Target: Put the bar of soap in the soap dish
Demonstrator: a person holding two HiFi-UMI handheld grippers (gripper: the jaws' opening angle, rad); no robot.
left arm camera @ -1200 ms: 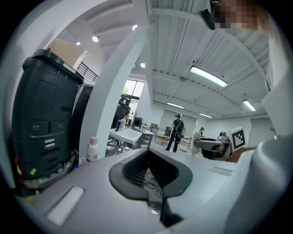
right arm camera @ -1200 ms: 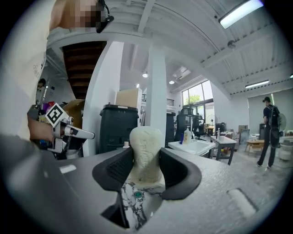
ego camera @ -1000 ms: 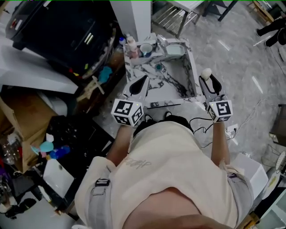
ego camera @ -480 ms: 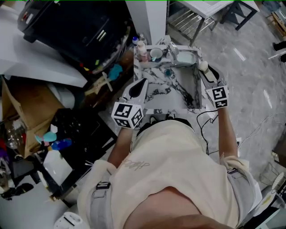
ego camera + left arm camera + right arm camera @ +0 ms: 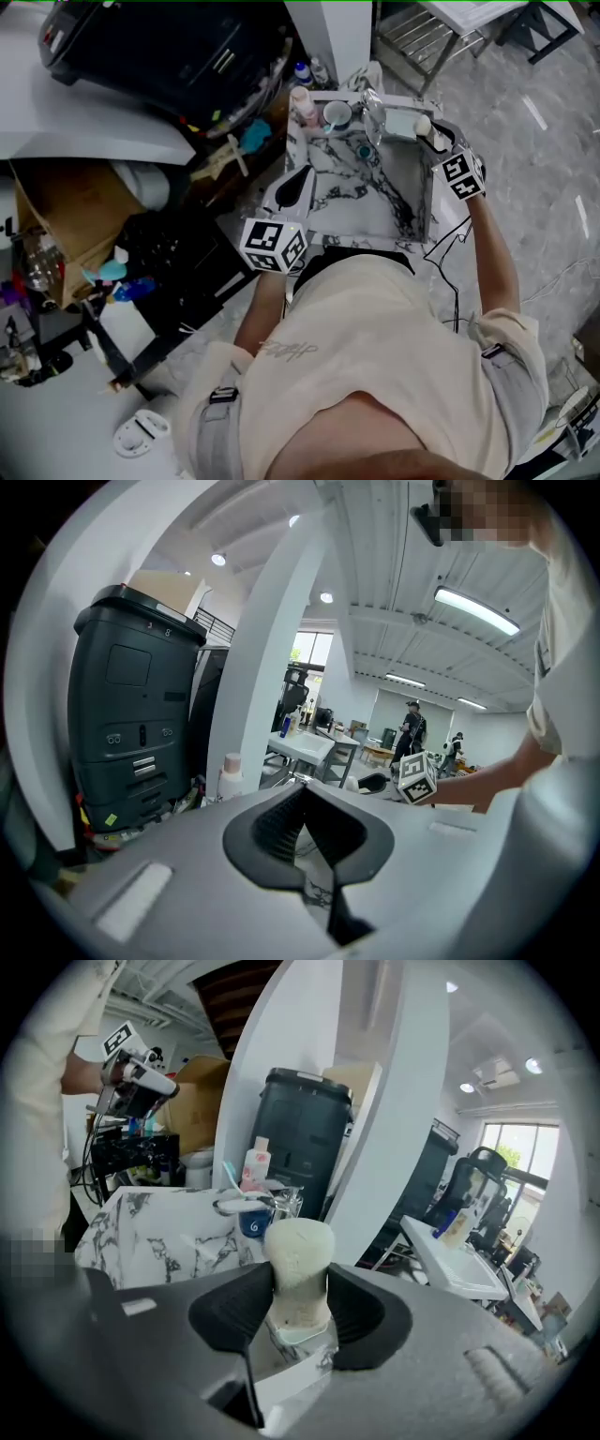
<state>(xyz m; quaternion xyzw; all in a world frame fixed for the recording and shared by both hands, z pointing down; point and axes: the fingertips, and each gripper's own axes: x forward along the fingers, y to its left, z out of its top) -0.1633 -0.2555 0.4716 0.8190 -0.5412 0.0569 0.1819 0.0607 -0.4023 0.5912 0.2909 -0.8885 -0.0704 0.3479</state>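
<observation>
A cream bar of soap point(image 5: 298, 1265) stands upright between the pads of my right gripper point(image 5: 298, 1297), which is shut on it. In the head view that gripper point(image 5: 429, 131) holds the soap point(image 5: 422, 122) over the far right corner of the marble sink point(image 5: 412, 202), beside the pale soap dish point(image 5: 397, 123). The dish's pale rim point(image 5: 298, 1333) shows just under the soap. My left gripper point(image 5: 296, 184) hovers over the sink's near left rim, jaws together and holding nothing point(image 5: 305, 794).
A cup with a toothbrush point(image 5: 337, 114), a pink bottle point(image 5: 302, 101) and a faucet point(image 5: 373, 106) line the sink's far edge. A black bin point(image 5: 159, 47) and a cardboard box point(image 5: 70, 220) crowd the left. A white pillar point(image 5: 342, 33) stands behind.
My right gripper carried the soap from the sink's near right corner forward and down to the far right corner by the dish. The left gripper shifted only slightly.
</observation>
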